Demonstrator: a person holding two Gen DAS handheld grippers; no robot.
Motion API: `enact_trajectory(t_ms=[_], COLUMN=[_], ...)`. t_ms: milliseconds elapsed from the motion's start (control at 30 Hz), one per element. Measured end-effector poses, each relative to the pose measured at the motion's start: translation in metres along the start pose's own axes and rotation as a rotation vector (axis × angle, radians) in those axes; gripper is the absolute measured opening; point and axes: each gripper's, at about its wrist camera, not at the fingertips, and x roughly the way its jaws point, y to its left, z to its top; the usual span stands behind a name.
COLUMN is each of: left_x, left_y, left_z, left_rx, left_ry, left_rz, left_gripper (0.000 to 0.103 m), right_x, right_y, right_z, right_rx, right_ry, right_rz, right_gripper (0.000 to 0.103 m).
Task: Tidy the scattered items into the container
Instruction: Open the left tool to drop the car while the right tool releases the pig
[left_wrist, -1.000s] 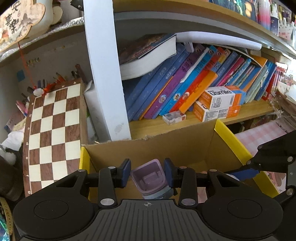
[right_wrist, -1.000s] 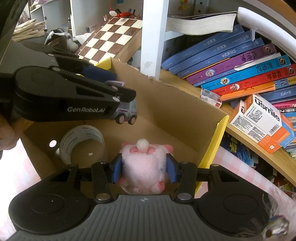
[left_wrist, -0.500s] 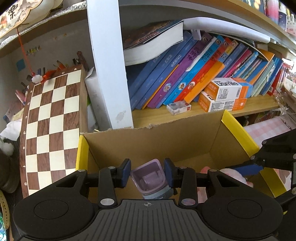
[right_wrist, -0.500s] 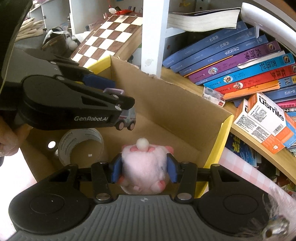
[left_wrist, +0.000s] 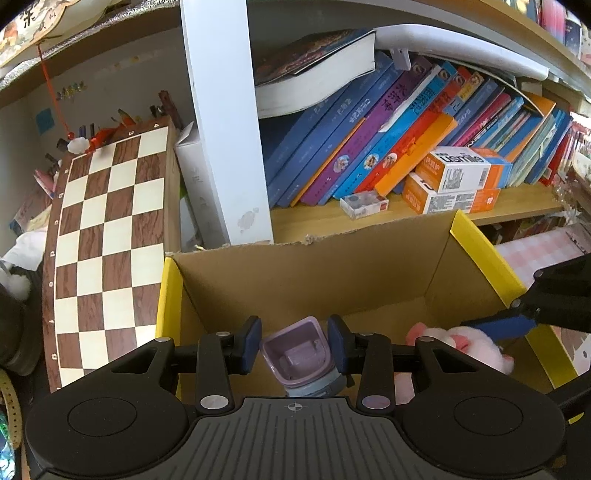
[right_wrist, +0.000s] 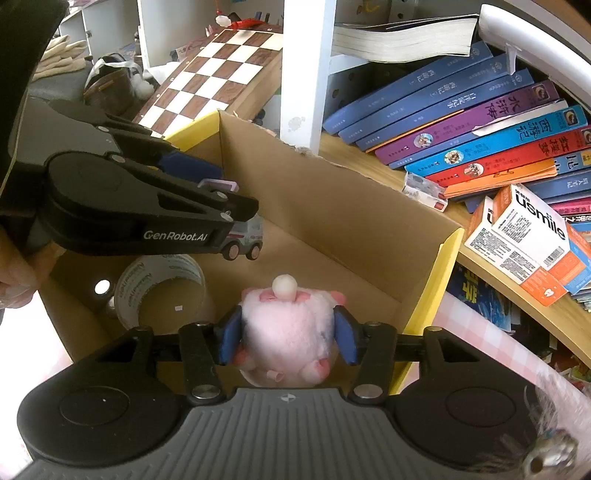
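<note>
Right gripper (right_wrist: 288, 339): closed on a pink plush toy (right_wrist: 286, 332), held over the cardboard box (right_wrist: 354, 218).
Left gripper (left_wrist: 293, 345): clamps a lilac toy car (left_wrist: 299, 356) above the box.
Box floor: tape roll (right_wrist: 159, 291).
Behind: chessboard (left_wrist: 107, 236), leaning books (left_wrist: 388, 133).

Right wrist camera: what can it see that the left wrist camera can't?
Only the right wrist view shows the tape roll and toy van lying in the box, and the left hand-held gripper from the side. Only the left wrist view shows the purple cup from above, between that gripper's fingers. Both show the cardboard box, the pink plush held by the right hand-held gripper, the chessboard and the books.
</note>
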Motion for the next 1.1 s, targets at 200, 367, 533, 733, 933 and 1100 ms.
enact_trajectory(t_ms=[200,367,533,733,933,1100], left_x=[-0.003,-0.010,-0.021,-0.042,-0.065,-0.088], left_y=[-0.004,-0.008,-0.009,-0.014,-0.023,-0.028], left_z=[-0.002,-0.002,-0.002,-0.002,-0.005,-0.009], left_rx=[0.013,0.032,0.040,0.060,0.078,0.083], left_ry=[-0.001,-0.011,-0.021,-0.052,-0.089,-0.119], left_rz=[0.000,0.007,0.020,0.034,0.046,0.049], left_gripper=[0.041,0.073,0.075,0.081,0.084,0.087], right_x=[-0.005,-0.011,-0.018,-0.032,-0.049,-0.070], right_y=[0.002,0.004,0.006,0.007,0.007,0.007], right_z=[0.001,0.000,-0.001,-0.004,-0.011,-0.016], right_rx=[-0.008,-0.010,-0.002,0.014,0.041,0.063], right_ry=[-0.021,-0.027,-0.036,-0.059,-0.084,-0.114], right_rz=[-0.005,-0.011,-0.020,-0.032,-0.044,-0.053], right_gripper=[0.070,0.073,0.078,0.079,0.079,0.081])
